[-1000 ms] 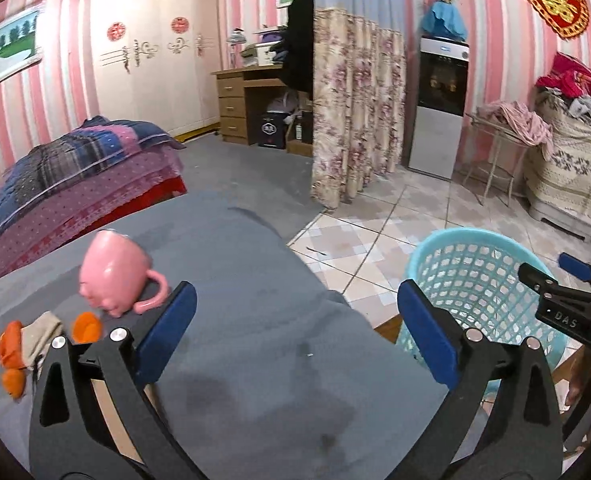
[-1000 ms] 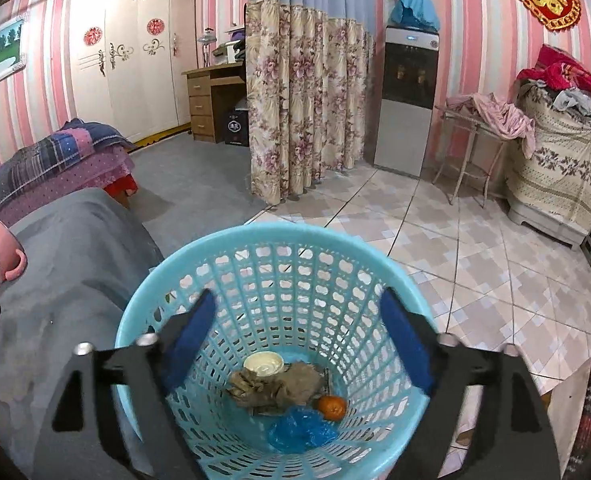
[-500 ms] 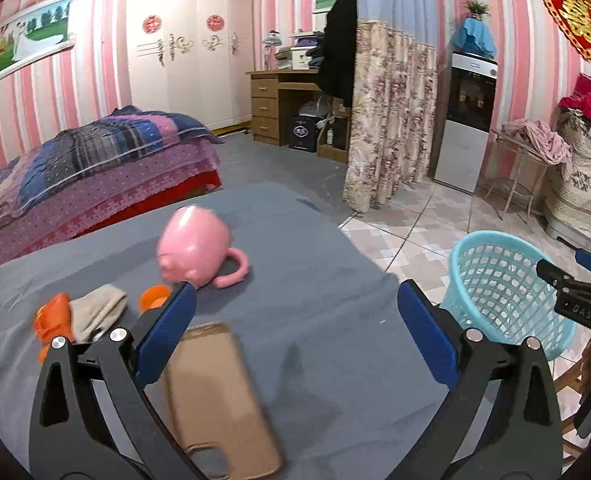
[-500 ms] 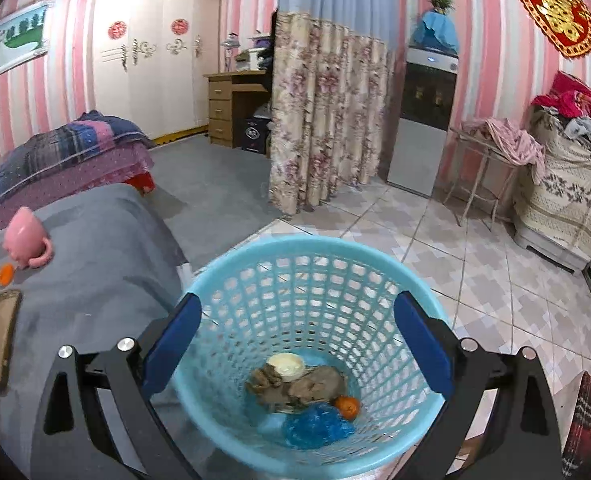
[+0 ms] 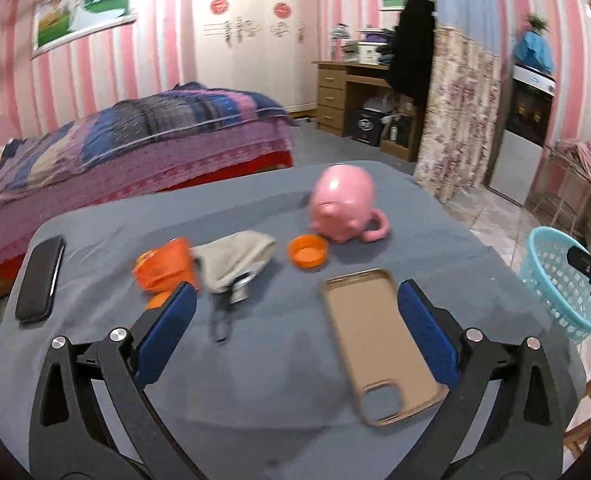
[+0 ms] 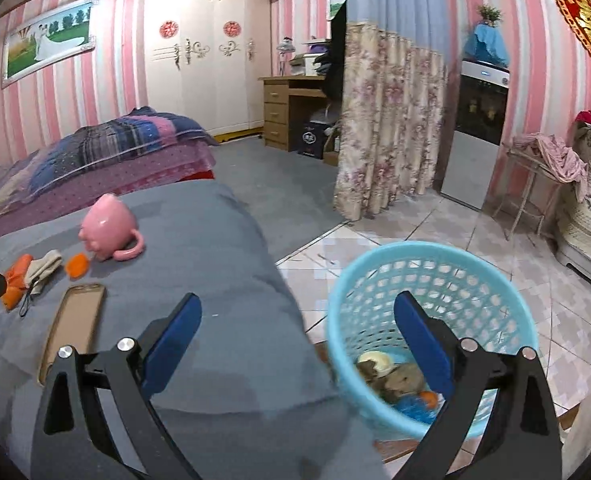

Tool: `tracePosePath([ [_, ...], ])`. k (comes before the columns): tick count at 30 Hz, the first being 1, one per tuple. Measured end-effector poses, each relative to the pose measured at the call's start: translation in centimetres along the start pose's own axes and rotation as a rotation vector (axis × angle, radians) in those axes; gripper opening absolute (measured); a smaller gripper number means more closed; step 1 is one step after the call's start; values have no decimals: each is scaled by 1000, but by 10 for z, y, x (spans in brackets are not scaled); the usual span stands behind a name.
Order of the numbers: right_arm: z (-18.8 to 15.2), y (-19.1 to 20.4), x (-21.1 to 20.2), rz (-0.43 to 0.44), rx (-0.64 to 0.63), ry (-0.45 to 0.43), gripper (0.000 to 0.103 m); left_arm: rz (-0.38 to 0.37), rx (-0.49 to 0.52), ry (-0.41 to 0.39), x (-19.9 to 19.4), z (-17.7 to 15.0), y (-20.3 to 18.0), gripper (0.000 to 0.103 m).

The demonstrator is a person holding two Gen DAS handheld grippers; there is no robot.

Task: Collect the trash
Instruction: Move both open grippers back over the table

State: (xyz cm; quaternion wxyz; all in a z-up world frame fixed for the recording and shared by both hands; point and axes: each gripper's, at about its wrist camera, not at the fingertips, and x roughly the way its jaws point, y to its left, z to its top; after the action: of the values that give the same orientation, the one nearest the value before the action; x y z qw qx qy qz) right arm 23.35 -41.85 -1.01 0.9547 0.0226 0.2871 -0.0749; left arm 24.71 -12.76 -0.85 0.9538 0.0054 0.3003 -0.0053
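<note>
My left gripper (image 5: 297,308) is open and empty above the grey table (image 5: 279,364). Beyond its fingertips lie an orange wrapper (image 5: 163,268), a beige cloth pouch (image 5: 235,258) and a small orange cap (image 5: 307,251). The same orange wrapper (image 6: 15,280) and orange cap (image 6: 77,265) show far left in the right wrist view. My right gripper (image 6: 297,312) is open and empty, over the table edge beside the light blue basket (image 6: 435,280). Trash (image 6: 391,376) lies in the basket's bottom. The basket (image 5: 567,280) stands on the floor right of the table.
A pink pig-shaped mug (image 5: 343,204) lies on its side behind the cap. A tan phone case (image 5: 375,340) lies near my left gripper's right finger, and a black phone (image 5: 41,280) at the table's left edge. A bed (image 5: 135,140) stands behind the table.
Both grippers have swung left, away from the basket. The left one now faces the wrapper, pouch and cap. The basket has slid from centre to the right in the right wrist view.
</note>
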Motion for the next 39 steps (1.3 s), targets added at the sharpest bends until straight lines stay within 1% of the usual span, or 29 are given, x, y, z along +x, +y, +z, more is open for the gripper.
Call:
tracePosePath([
  [6, 1, 36, -3, 20, -46, -9, 95, 29, -38, 10, -1, -11, 36, 97],
  [11, 2, 56, -1, 40, -68, -5, 95, 42, -62, 26, -1, -21, 63, 97],
  [16, -1, 81, 4, 91, -49, 17, 95, 74, -71, 29, -2, -29, 89, 97],
  [19, -4, 99, 12, 120, -43, 44, 95, 92, -82, 30, -4, -31, 104, 97],
  [20, -5, 104, 14, 124, -46, 49, 99, 97, -87, 32, -4, -32, 110, 97],
  [27, -15, 147, 22, 156, -110, 59, 99, 124, -115, 53, 1, -40, 142, 97],
  [31, -15, 153, 25, 202, -104, 54, 99, 133, -128, 66, 7, -45, 154, 97],
  [33, -15, 154, 25, 210, -95, 40, 99, 135, -131, 66, 8, -46, 157, 97],
  [35, -15, 159, 28, 207, -108, 67, 99, 136, -132, 69, 10, -47, 159, 97],
  [36, -15, 161, 32, 199, -113, 102, 99, 137, -134, 70, 10, -47, 159, 97],
  [38, -15, 164, 36, 201, -102, 129, 99, 136, -141, 76, 11, -47, 160, 97],
  [39, -14, 165, 38, 186, -99, 140, 99, 134, -142, 76, 11, -47, 161, 97],
])
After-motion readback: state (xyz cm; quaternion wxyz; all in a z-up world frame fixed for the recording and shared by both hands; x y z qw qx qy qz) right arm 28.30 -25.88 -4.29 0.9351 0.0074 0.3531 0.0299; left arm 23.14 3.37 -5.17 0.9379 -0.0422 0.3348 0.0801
